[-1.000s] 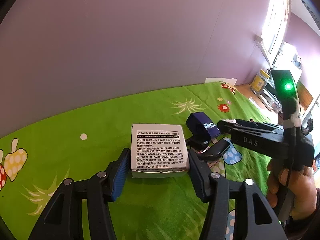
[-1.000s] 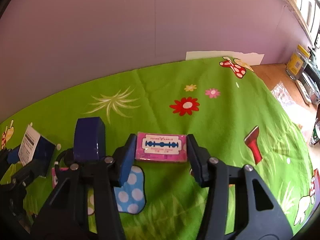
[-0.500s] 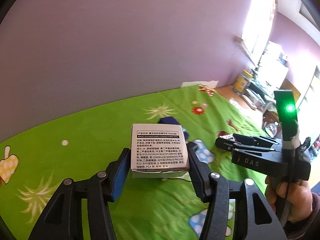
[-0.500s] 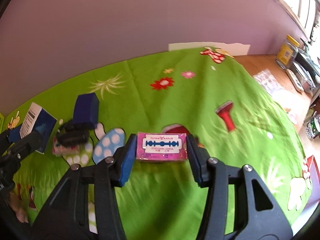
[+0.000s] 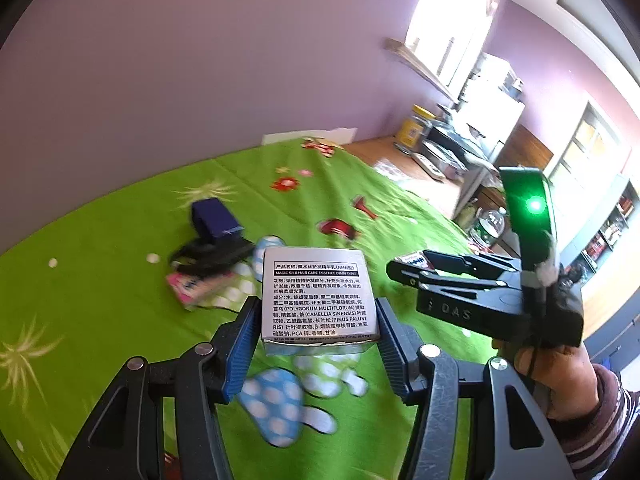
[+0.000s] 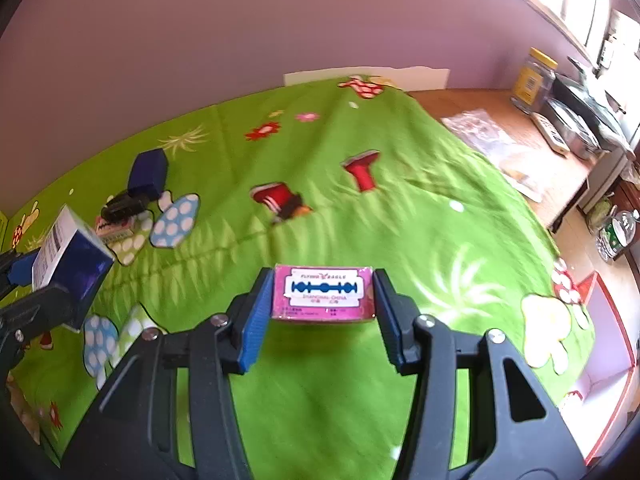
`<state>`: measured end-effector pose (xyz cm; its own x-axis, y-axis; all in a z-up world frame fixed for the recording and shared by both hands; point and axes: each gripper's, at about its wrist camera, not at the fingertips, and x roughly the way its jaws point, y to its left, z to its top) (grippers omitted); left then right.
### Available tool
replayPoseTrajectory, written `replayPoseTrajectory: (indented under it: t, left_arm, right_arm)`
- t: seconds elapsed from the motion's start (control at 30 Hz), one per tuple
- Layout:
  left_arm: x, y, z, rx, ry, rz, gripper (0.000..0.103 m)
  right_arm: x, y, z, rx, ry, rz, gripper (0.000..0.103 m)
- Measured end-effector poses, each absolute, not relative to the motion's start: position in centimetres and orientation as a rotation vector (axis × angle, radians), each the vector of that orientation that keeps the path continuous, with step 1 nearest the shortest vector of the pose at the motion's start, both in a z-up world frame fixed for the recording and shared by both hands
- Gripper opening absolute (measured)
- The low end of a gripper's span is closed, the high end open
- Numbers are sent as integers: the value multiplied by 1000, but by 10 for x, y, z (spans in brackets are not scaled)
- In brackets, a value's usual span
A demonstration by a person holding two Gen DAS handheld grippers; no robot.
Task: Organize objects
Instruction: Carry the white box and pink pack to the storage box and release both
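Note:
My left gripper [image 5: 316,320] is shut on a white and blue carton [image 5: 318,296] with printed text, held above the green cloth [image 5: 120,280]. My right gripper [image 6: 320,300] is shut on a pink razor blade box [image 6: 323,293], also lifted off the cloth. In the left wrist view the right gripper [image 5: 404,270] shows at the right, held by a hand [image 5: 560,372]. In the right wrist view the carton [image 6: 72,252] shows at the left edge. On the cloth lie a dark blue box [image 5: 214,218], a black object [image 5: 208,258] and a pink packet [image 5: 192,286].
The green cloth [image 6: 400,220] with mushroom and flower prints covers the table, against a purple wall. Past its right edge are a wooden surface [image 6: 500,120], a plastic bag [image 6: 480,132], a yellow-lidded jar [image 6: 534,76] and kitchen items. A pink-rimmed tray [image 6: 608,360] sits at the near right.
Both grippers, each still gripping its box, have swung to the right across the cloth. The blue box, black object and pink packet have slid to the left in both views.

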<state>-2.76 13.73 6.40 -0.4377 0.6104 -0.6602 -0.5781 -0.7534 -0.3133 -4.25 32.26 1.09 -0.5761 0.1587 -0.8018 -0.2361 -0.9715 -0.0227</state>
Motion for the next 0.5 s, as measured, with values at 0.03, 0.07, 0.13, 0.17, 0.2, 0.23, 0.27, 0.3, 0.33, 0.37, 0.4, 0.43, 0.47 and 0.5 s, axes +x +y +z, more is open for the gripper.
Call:
replayPoseTrajectory:
  t: [0.03, 0.07, 0.13, 0.17, 0.2, 0.23, 0.27, 0.3, 0.33, 0.37, 0.4, 0.43, 0.47, 0.5]
  left_arm:
    - [-22, 140, 64, -1030, -54, 2183, 57]
    - [-15, 146, 65, -1028, -57, 2163, 57]
    - [-2, 155, 68, -1015, -54, 2143, 57]
    - [3, 159, 68, -1010, -51, 2133, 57]
    - [10, 166, 69, -1001, -50, 2120, 57]
    - [15, 170, 70, -995, -50, 2112, 57]
    - [21, 175, 70, -987, -50, 2100, 57]
    - [27, 181, 71, -978, -51, 2086, 57]
    - [33, 186, 71, -971, -50, 2074, 57]
    - [38, 192, 71, -963, -51, 2062, 57]
    - [43, 198, 70, -959, -55, 2047, 57]
    - [47, 202, 70, -955, -57, 2036, 57]
    - [51, 207, 70, -949, -60, 2025, 57]
    - [55, 212, 69, -946, -64, 2013, 57]
  right_arm:
    - [-33, 329, 17, -1310, 132, 2599, 53]
    - [-24, 333, 21, -1307, 137, 2594, 53]
    - [-8, 342, 28, -1293, 143, 2584, 53]
    - [0, 346, 31, -1288, 148, 2578, 53]
    - [6, 351, 33, -1282, 154, 2570, 53]
    - [12, 356, 34, -1276, 158, 2563, 53]
    - [19, 362, 36, -1268, 163, 2551, 53]
    - [24, 367, 37, -1264, 167, 2542, 53]
    - [29, 372, 38, -1260, 172, 2533, 53]
    - [35, 377, 39, -1256, 175, 2523, 53]
    - [42, 382, 40, -1251, 179, 2509, 53]
    - [47, 387, 41, -1250, 183, 2498, 53]
    - [54, 393, 42, -1247, 187, 2484, 53]
    - [58, 397, 42, -1246, 189, 2474, 53]
